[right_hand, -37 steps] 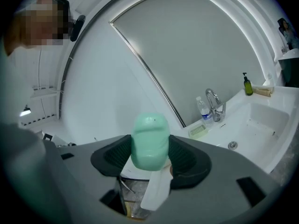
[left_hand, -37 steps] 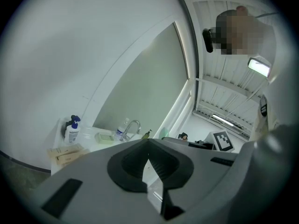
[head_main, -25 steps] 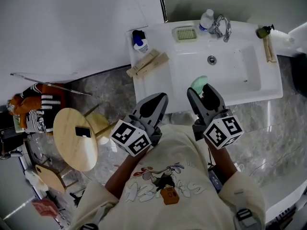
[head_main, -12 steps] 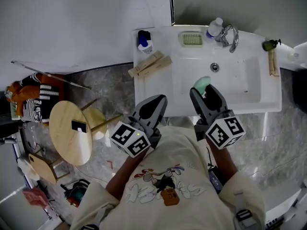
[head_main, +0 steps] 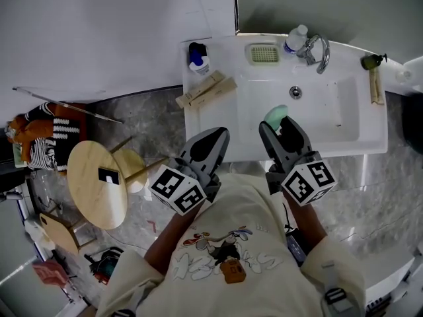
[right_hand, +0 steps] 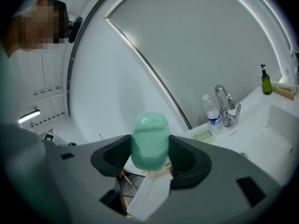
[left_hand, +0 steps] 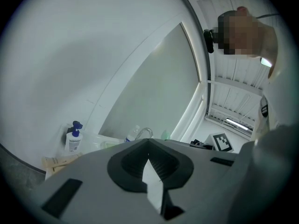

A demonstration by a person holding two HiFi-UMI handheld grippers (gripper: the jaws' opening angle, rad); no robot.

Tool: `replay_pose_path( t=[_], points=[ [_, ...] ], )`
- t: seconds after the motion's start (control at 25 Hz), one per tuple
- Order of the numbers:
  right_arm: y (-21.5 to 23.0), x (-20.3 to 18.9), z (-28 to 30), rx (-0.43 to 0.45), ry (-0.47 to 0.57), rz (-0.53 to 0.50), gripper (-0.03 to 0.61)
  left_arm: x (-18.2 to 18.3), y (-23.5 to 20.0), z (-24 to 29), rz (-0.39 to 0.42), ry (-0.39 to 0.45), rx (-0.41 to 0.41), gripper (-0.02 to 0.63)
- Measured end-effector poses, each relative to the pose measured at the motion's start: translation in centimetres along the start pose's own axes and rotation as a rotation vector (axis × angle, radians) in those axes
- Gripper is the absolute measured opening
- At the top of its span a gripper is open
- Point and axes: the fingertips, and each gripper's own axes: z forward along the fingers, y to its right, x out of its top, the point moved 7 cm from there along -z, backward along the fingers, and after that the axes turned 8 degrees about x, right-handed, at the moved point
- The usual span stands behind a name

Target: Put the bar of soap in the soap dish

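Soap, a pale green rounded bar (head_main: 275,115), stays clamped in the right gripper (head_main: 279,127), barely advanced, well short of the green slotted soap dish (head_main: 264,53); left gripper (head_main: 218,136) pinched together, empty.

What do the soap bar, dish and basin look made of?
Soap bar: mint-green, matte waxy solid with rounded moulded edges.
Soap dish: pale green slotted grid, probably plastic.
Basin: smooth uniform white, likely ceramic, though acrylic can't be excluded.
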Motion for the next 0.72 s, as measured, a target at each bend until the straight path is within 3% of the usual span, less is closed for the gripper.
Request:
replay_pose_path(
  t=[0.44, 0.72],
  points=[
    [0.2, -0.4, 0.0, -0.022, -0.024, 0.008, 0.261, -0.9, -0.9, 0.5, -0.017, -0.005, -0.004, 0.009],
    [1.1, 0.1, 0.5, -0.079, -0.035, -0.021, 0.261, -0.3, -1.0, 2.2, 0.025, -0.029, -0.050, 0.009]
  ],
)
